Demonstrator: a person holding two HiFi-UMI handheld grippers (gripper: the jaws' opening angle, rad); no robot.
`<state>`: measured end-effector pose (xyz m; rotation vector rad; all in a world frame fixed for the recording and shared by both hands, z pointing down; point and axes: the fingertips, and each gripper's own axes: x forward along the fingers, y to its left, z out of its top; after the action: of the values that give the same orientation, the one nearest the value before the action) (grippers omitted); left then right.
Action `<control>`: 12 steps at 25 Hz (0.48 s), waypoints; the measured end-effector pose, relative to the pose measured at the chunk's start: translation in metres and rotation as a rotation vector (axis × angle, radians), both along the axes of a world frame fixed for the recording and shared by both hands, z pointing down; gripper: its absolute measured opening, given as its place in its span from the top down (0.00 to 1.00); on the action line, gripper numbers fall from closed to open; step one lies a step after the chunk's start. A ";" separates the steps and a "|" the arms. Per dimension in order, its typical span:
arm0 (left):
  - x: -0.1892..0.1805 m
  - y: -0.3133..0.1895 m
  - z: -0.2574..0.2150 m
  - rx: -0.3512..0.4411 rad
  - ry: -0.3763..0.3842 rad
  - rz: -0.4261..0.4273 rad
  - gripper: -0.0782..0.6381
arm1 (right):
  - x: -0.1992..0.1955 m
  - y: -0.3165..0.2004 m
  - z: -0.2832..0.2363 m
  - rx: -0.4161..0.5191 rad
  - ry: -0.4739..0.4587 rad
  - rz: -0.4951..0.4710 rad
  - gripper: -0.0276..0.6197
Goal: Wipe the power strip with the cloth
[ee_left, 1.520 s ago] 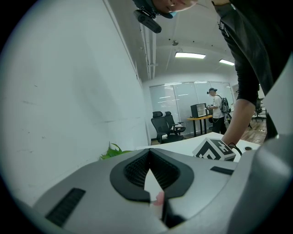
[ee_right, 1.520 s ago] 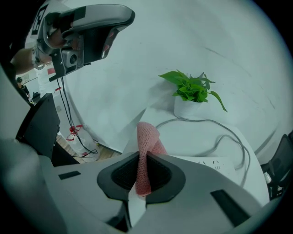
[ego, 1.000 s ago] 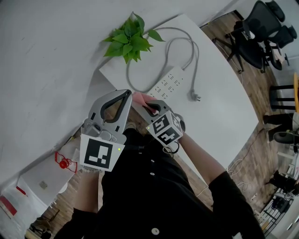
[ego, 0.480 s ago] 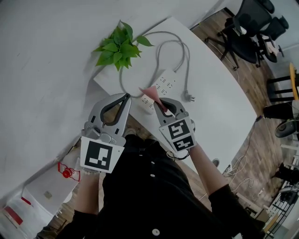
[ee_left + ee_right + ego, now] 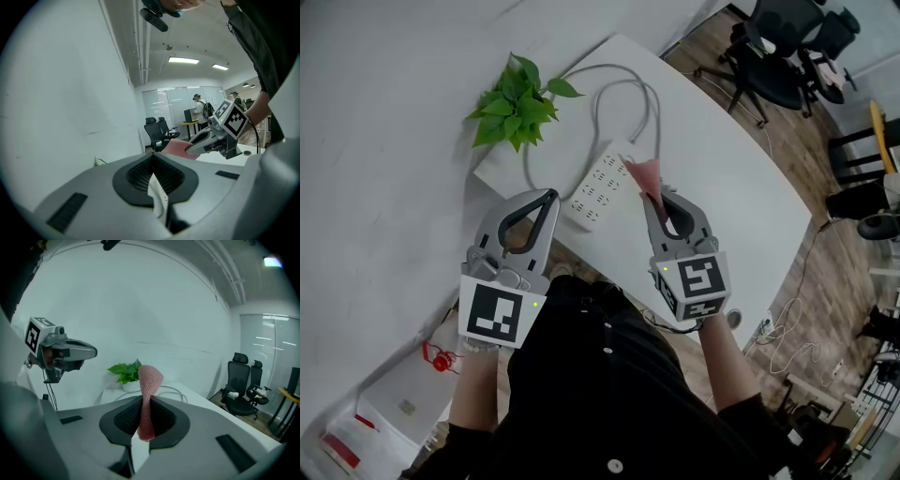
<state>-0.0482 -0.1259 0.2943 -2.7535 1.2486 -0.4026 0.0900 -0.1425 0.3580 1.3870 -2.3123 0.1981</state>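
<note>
Cloth (image 5: 643, 173) lifted higher by right tongs (image 5: 654, 194)

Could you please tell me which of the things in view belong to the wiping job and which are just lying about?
Part of the job:
- power strip, lying on the white table
- pink cloth, pinched in the right tongs

Just lying about:
- green plant at the table's far end
- black office chairs beyond the table

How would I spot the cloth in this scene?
Look at the white table, near its front edge by the power strip. The cloth is the small pink scrap pinched in the right gripper; everything near it is white, grey or green.
</note>
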 end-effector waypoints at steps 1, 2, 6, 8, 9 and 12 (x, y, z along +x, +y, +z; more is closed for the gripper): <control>0.002 0.000 -0.001 0.000 0.000 0.004 0.87 | 0.006 0.002 -0.004 0.007 -0.005 0.015 0.87; 0.003 0.000 -0.002 0.000 0.000 0.007 0.87 | 0.011 0.004 -0.007 0.013 -0.007 0.028 0.87; 0.006 0.001 -0.002 -0.006 -0.004 0.012 0.87 | 0.029 0.013 -0.022 0.062 0.005 0.071 0.87; 0.007 0.001 -0.001 -0.010 -0.009 0.015 0.87 | 0.035 0.016 -0.029 0.088 0.013 0.085 0.87; 0.009 0.001 -0.001 -0.009 -0.011 0.017 0.87 | 0.038 0.017 -0.032 0.093 0.016 0.091 0.87; 0.013 0.000 -0.004 -0.003 -0.009 0.022 0.87 | 0.045 0.018 -0.035 0.101 0.014 0.107 0.87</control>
<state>-0.0350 -0.1256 0.2906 -2.7615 1.2159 -0.4153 0.1346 -0.1246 0.3227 1.5578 -2.2665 0.1052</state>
